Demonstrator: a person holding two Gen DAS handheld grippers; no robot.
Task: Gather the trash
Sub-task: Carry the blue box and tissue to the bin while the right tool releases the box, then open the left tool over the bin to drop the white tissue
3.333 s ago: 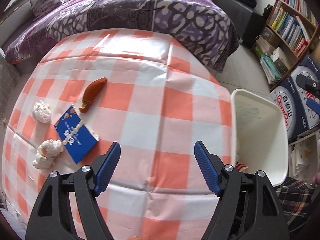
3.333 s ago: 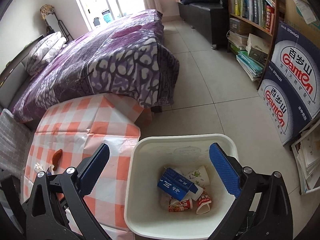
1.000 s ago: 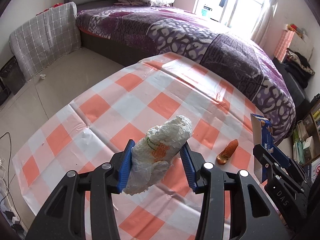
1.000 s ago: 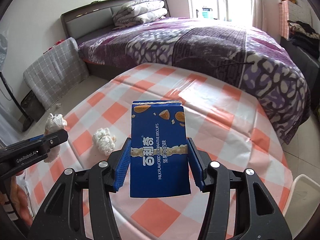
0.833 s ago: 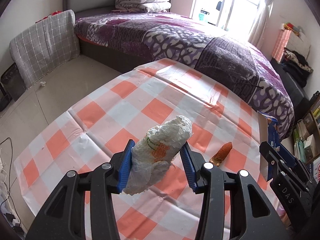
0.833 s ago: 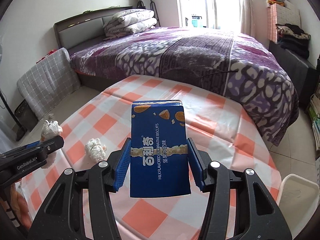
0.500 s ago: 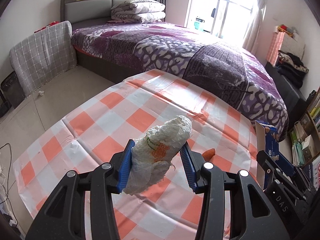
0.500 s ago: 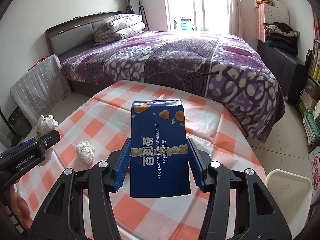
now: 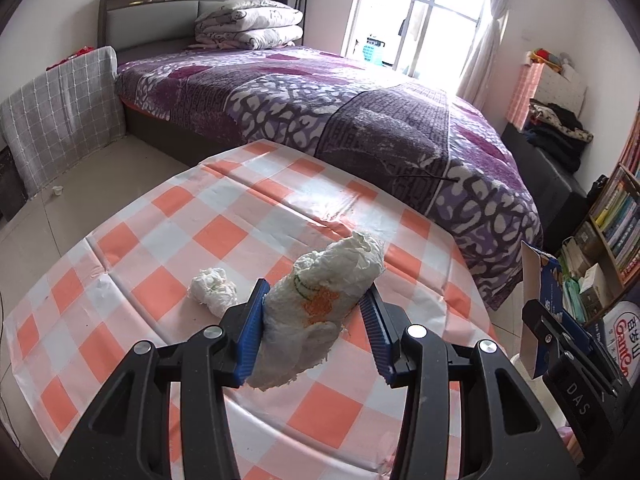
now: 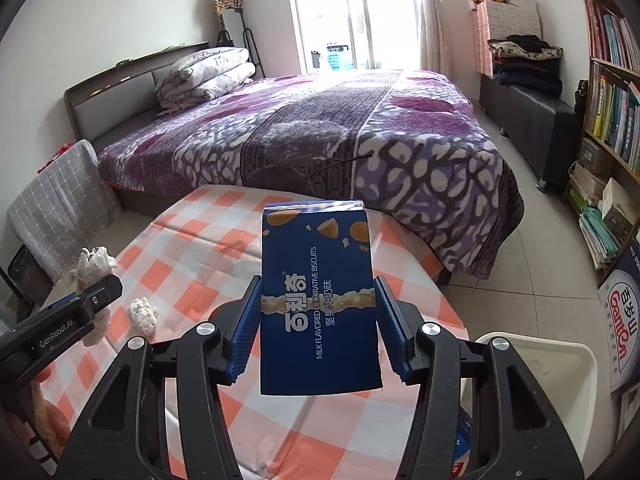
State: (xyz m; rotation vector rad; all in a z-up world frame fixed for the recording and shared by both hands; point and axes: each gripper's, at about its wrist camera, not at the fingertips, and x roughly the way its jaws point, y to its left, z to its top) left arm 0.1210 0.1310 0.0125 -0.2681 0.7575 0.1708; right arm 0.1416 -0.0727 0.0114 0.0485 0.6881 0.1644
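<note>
Your left gripper point(image 9: 314, 330) has its jaws clamped on a crumpled paper wad point(image 9: 320, 308), held clear of the checked tablecloth point(image 9: 224, 236). It looks feather-light and soft, so it should squash rather than slip; a grip across its thick middle suits it. Your right gripper point(image 10: 318, 330) pinches the blue biscuit box point(image 10: 318, 300) by its two narrow sides, upright. The carton looks empty, light and easily dented, so gentle pressure at mid-height is enough. Just beyond the left pads, a second, smaller paper ball point(image 9: 212, 290) lies on the cloth. The white bin point(image 10: 560, 364) sits off the table's right edge.
</note>
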